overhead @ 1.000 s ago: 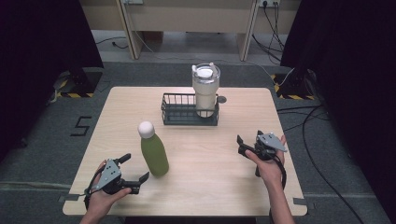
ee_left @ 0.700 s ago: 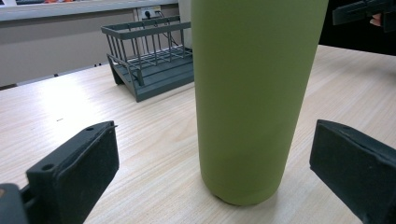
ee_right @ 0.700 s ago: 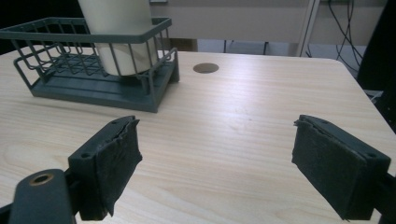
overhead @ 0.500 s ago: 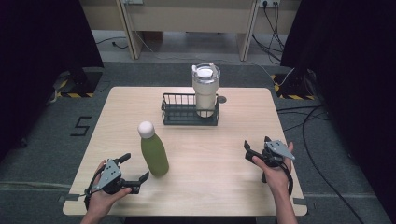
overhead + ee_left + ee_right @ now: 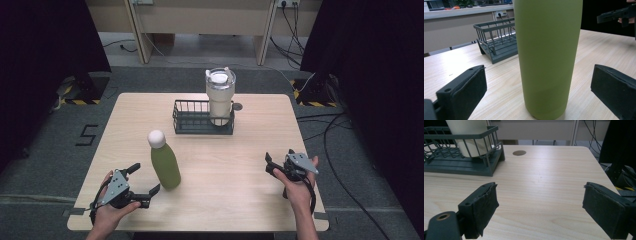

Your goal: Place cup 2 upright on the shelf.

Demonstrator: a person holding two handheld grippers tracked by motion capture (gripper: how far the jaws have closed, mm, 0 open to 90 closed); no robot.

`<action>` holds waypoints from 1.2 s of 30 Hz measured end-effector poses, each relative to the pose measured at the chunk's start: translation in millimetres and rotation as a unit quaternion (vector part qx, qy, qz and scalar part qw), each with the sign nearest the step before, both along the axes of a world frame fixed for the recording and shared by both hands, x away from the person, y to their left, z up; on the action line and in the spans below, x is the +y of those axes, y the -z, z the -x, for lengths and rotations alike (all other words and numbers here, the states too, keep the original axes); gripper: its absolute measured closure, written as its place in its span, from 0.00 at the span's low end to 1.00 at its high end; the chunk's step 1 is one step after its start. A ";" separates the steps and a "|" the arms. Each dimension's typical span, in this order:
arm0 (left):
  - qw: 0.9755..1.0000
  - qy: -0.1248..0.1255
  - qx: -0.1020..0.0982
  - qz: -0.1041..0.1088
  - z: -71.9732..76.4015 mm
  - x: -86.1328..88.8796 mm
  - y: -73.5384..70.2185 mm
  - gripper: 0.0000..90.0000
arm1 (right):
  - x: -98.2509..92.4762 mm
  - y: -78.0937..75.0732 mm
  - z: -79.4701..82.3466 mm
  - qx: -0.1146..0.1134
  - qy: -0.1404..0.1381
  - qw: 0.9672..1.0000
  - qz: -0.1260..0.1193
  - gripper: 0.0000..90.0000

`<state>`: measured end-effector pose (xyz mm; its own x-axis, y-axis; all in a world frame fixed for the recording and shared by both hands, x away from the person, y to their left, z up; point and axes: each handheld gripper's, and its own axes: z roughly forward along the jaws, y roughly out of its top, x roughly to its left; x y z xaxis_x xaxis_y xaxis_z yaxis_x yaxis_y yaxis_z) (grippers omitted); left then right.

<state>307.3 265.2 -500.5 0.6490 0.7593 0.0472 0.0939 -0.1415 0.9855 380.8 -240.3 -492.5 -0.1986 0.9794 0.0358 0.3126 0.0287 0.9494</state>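
Note:
A green bottle point(image 5: 165, 165) with a white cap stands upright on the table's near left. My left gripper point(image 5: 145, 178) lies open just left of it. In the left gripper view the bottle point(image 5: 547, 57) rises between the two pads point(image 5: 464, 90), which stand clear of its sides. My right gripper point(image 5: 270, 166) is held low over the table's near right. Its jaws have just been opening, and in the right gripper view the right gripper point(image 5: 540, 207) has bare tabletop between its jaws.
A dark wire rack point(image 5: 192, 124) sits at the table's far middle, with a tall cream tumbler point(image 5: 220, 97) standing in its right end. A small round hole point(image 5: 237, 106) marks the wooden table point(image 5: 240, 190) beside it. Cables run on the floor at right.
My right hand has drawn back toward the table's near edge and sunk a little. The left hand and the bottle have kept still.

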 end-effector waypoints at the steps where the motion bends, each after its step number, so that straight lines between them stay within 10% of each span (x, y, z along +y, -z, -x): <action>1: 1.000 0.000 0.000 0.000 0.0 0.0 0.0 0.00 | 0.0 0.0 0.0 0.000 0.000 1.000 0.000 0.14; 36: 1.000 0.027 -0.001 0.006 -14.7 -29.0 -14.3 0.00 | -8.0 0.5 -0.3 0.014 -0.001 1.000 -0.006 0.15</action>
